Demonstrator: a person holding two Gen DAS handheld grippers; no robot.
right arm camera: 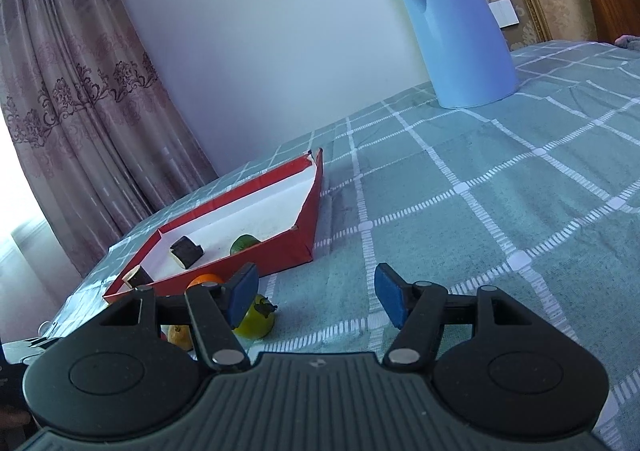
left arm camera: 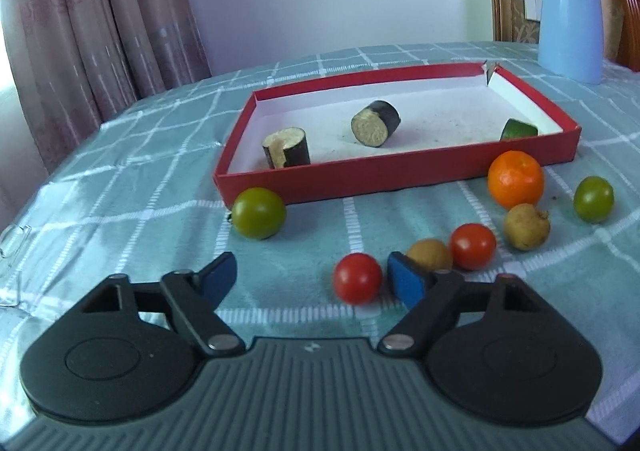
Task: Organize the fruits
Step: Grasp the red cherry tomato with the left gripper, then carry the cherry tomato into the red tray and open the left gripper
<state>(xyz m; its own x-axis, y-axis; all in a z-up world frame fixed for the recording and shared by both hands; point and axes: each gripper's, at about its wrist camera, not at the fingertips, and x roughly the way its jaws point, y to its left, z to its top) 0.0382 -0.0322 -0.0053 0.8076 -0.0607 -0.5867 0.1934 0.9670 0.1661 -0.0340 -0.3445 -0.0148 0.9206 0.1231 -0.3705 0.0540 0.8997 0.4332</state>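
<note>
The left tool has its jaws apart and holds nothing. A red tomato lies on the table between its fingers, very close to the blue pad on the right side. It is round, so no long axis matters. It looks small, smooth and glossy. The red box is behind it. The right tool is also apart and empty, over bare cloth.

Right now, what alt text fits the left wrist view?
The open left gripper hovers over a checked tablecloth, a red cherry tomato between its pads untouched. Beyond, a red tray holds two eggplant chunks; an orange lies outside.
</note>
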